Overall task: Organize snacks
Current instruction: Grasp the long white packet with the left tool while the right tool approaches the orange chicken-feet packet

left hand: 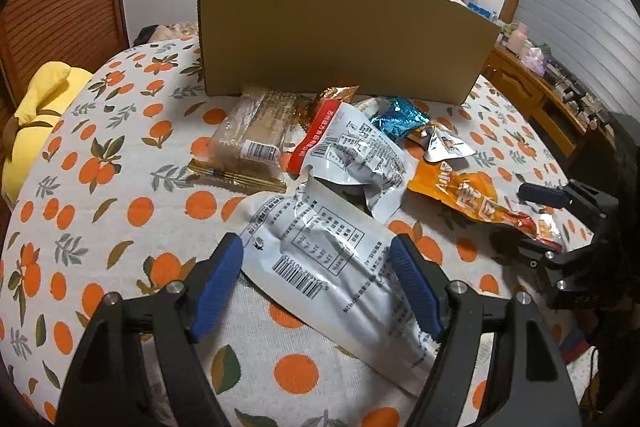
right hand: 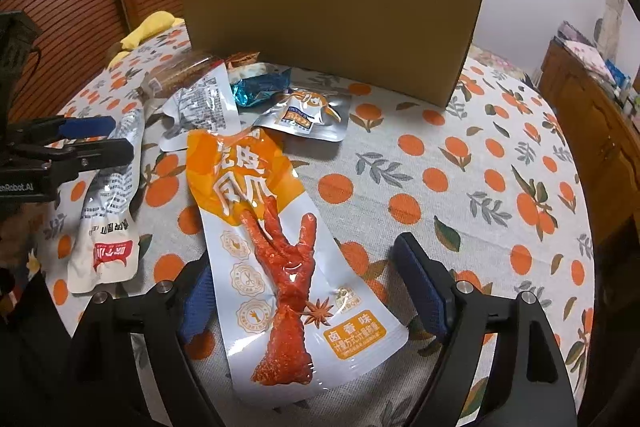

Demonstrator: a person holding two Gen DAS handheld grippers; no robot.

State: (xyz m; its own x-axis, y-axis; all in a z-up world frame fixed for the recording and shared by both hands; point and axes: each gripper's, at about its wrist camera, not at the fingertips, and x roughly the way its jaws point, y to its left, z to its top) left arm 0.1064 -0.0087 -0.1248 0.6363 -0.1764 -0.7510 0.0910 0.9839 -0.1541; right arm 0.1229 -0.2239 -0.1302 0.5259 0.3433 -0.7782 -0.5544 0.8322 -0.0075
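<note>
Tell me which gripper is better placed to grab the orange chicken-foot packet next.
Right. The right gripper is open and already straddles the orange chicken-foot packet. The left gripper is open around the white barcode packet instead, off to the side.

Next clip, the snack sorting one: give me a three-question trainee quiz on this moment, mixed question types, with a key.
1. True or false: the left gripper is clamped shut on the white packet.
2. Which packet lies between the fingers of the right gripper? A) blue foil packet B) chicken foot packet C) biscuit pack
3. What stands upright behind the snacks?

Key
1. False: its jaws are open, one on each side of the packet.
2. B, the chicken foot packet.
3. A cardboard box, on the orange-print cloth.
</note>
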